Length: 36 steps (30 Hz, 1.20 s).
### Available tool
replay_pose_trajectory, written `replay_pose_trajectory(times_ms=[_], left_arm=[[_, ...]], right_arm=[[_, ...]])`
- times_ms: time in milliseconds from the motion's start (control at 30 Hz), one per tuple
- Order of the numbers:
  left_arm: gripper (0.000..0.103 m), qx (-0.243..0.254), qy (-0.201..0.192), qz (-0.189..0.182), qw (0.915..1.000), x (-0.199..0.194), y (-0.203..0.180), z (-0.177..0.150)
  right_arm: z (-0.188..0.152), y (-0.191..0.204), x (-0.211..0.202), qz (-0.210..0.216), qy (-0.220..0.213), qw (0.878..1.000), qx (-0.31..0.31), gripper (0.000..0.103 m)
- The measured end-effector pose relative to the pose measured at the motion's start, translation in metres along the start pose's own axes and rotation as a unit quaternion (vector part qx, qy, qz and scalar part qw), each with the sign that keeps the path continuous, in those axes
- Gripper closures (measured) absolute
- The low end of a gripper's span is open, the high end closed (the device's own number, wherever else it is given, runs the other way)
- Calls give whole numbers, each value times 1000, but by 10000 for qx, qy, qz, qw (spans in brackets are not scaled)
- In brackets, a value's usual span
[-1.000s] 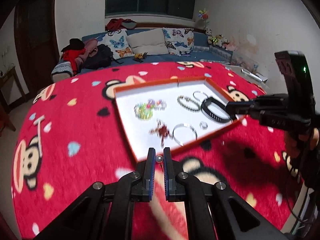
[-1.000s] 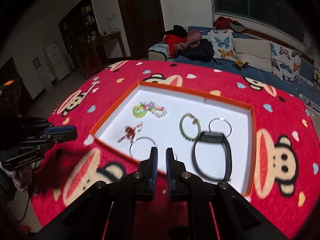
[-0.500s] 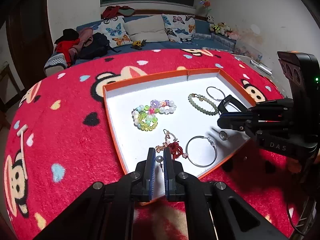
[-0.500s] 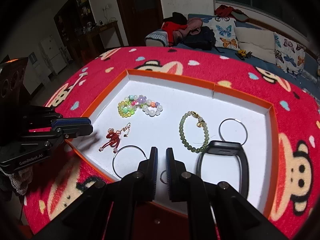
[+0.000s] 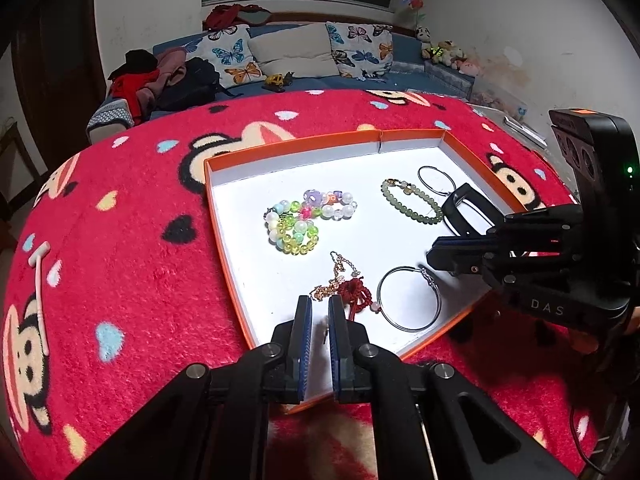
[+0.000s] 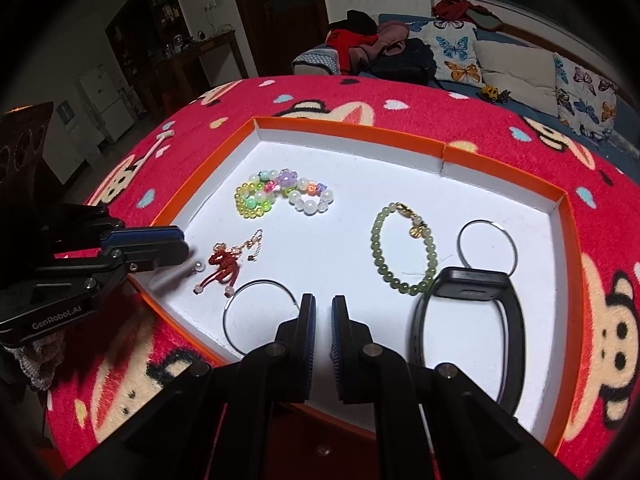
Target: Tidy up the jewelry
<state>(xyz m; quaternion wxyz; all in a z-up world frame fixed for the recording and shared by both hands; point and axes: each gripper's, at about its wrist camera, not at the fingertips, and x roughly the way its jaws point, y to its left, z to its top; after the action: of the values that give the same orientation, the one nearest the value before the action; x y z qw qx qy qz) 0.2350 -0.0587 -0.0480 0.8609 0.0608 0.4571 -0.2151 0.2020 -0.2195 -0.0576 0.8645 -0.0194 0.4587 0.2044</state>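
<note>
A white tray with an orange rim [image 5: 288, 148] [image 6: 348, 126] lies on the red cartoon blanket. In it are a colourful bead bracelet [image 5: 296, 220] [image 6: 276, 196], a green bead bracelet [image 5: 412, 202] [image 6: 400, 252], a red knot charm on a gold chain [image 5: 348, 288] [image 6: 226, 264], two thin metal hoops [image 5: 408, 300] [image 6: 486, 246], a black band [image 6: 468, 316] and a small pearl earring [image 6: 199, 267]. My left gripper [image 5: 320, 312] is slightly open over the tray's near edge, the earring just below it. My right gripper [image 6: 323, 312] hovers over the tray, jaws narrowly apart, empty.
The red blanket [image 5: 120, 264] covers a round table. Behind it stands a blue sofa [image 5: 288, 64] with butterfly cushions, clothes and a bag. A dark doorway and shelves [image 6: 168, 20] are at the left of the right wrist view.
Both grippers have moved forward over the tray. The left gripper's jaws have parted and the pearl earring it held now lies in the tray by the red charm.
</note>
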Motion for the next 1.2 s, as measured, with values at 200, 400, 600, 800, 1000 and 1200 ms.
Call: replay_pose_trajectory(times_ms=[200,400,600,800,1000,1200], left_arm=[[93,-29,-69,-4,10000,-6,1,0],[93,-43,-203,16,9998,-22,1,1],[93,-55,-373,38,9993,-44,-2,-2],[93,-20,-417,-31,9991,-53,-6,-7],[93,-65,-362,-49,9993,-49,-5,-12],[93,-58,-337,-34,9994,-45,-6,-14]], right_arm=[[1,-1,-1,-26,5,10000,-2,92],[3,-2,-13,31,-141,9999,25,89],[8,-2,-38,-114,-458,9989,-17,68],[-3,6,-49,-203,-421,9987,-179,68],[-31,17,-49,-183,-197,9990,-357,68],[-50,18,-42,-199,11,9992,-352,68]])
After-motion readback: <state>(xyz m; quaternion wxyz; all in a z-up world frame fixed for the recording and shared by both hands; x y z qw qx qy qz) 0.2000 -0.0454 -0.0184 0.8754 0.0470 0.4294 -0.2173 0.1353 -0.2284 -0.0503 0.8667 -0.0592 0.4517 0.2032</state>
